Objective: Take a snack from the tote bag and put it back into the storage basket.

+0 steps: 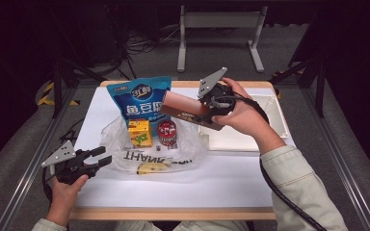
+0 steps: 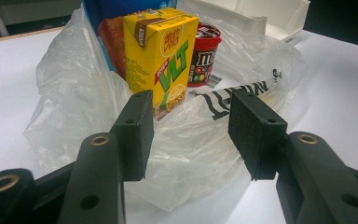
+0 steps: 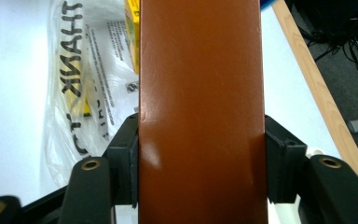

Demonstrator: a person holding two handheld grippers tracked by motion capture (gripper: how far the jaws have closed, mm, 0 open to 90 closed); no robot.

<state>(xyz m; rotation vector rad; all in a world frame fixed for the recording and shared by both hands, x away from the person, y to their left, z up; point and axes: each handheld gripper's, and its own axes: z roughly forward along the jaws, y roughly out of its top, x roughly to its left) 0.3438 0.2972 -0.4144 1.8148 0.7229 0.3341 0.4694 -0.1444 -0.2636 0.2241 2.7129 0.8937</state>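
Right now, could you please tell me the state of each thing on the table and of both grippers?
Brown box: lifted, clamped in right gripper.
Left gripper: open, empty, facing the bag.
Plastic bag: open, lying flat.
Yellow carton: upright on the bag.
Red cup: upright, lid on.
Blue pouch: standing.
White tray: on the table.

Dark lab, white table (image 1: 231, 180), metal frame rails (image 1: 26, 168), floor cables (image 1: 147, 45)

The bag (image 2: 182, 154) reads "THANK" (image 3: 70, 46) in black. The yellow carton (image 2: 161, 56) carries "VLT" in green and "VITA" on its brown corner. The red tub (image 2: 205, 53) shows "m&m", likely M&M's. The blue pouch (image 1: 139, 96) bears white Chinese characters.
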